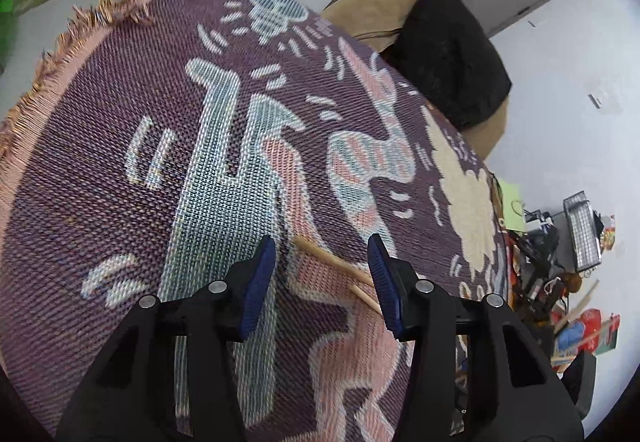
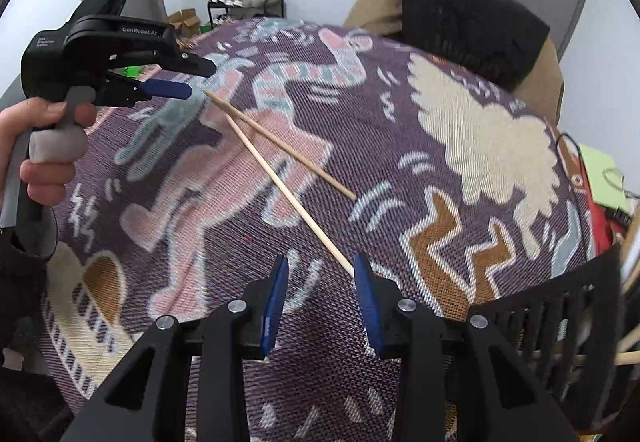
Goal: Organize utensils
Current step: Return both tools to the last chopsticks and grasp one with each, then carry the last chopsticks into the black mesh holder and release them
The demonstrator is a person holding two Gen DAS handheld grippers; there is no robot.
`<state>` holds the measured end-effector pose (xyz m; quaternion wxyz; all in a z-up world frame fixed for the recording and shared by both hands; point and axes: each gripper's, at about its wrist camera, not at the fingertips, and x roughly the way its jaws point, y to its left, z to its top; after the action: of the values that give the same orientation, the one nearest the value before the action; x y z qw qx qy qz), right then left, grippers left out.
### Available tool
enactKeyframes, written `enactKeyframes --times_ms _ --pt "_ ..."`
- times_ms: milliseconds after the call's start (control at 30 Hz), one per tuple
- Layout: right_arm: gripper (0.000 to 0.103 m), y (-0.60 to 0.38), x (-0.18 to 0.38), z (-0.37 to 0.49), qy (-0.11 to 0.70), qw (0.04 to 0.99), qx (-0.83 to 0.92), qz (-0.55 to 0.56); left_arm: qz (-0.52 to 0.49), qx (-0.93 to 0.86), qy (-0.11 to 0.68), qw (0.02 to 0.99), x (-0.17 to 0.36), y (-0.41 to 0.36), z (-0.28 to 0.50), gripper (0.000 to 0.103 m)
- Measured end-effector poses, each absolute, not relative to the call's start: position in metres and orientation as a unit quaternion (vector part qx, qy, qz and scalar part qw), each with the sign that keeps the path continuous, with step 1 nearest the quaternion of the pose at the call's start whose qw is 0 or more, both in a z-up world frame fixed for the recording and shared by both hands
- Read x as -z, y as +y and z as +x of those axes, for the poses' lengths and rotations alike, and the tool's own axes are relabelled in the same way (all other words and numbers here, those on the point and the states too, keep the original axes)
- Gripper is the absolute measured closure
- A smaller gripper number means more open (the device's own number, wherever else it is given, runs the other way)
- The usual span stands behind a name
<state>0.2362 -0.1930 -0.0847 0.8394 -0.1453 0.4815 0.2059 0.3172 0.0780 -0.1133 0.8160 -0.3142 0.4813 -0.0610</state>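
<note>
Blue-padded fingers of both grippers spread apart, nothing held: left gripper (image 1: 322, 270), right gripper (image 2: 320, 282). Two wooden chopsticks (image 2: 280, 146) lie crossed on the woven purple cloth (image 2: 400, 202) covering the surface, between the grippers. One black slotted holder (image 2: 560, 318) at right.

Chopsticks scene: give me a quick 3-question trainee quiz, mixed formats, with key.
1. True or false: the left gripper is shut on a chopstick.
2. How many chopsticks lie loose on the woven blanket? A) one B) two C) four
3. Fill in: the longer chopstick ends near the ____ gripper.

Key: 1 false, its jaws stand open around the shorter chopstick. 2 B. 3 right.
</note>
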Motion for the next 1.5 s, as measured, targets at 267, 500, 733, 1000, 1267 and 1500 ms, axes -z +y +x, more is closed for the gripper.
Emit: enactKeyframes --times_ms 267,500,733,1000,1267,1500 --pt "0.073 -0.197 0.103 0.245 0.492 0.836 -0.202 -0.131 -0.311 0.045 0.478 0.82 0.118 0.072 0.326 0.056" --pt "0.073 -0.201 0.112 0.248 0.487 0.847 -0.18 -0.113 -0.303 0.029 0.485 0.82 0.121 0.069 0.328 0.082" --pt "0.09 -0.204 0.112 0.239 0.477 0.853 -0.191 -0.084 -0.313 0.038 0.471 0.824 0.11 0.07 0.32 0.088" --pt "0.098 -0.21 0.079 0.21 0.437 0.869 -0.224 -0.062 -0.282 0.074 0.415 0.862 0.051 0.053 0.297 0.092" --pt "0.098 -0.226 0.015 0.178 0.373 0.896 -0.239 -0.042 -0.226 0.118 0.351 0.901 -0.024 0.018 0.265 0.097" --pt "0.098 -0.247 -0.032 0.154 0.335 0.91 -0.242 -0.046 -0.18 0.164 0.308 0.92 -0.078 -0.022 0.238 0.097"
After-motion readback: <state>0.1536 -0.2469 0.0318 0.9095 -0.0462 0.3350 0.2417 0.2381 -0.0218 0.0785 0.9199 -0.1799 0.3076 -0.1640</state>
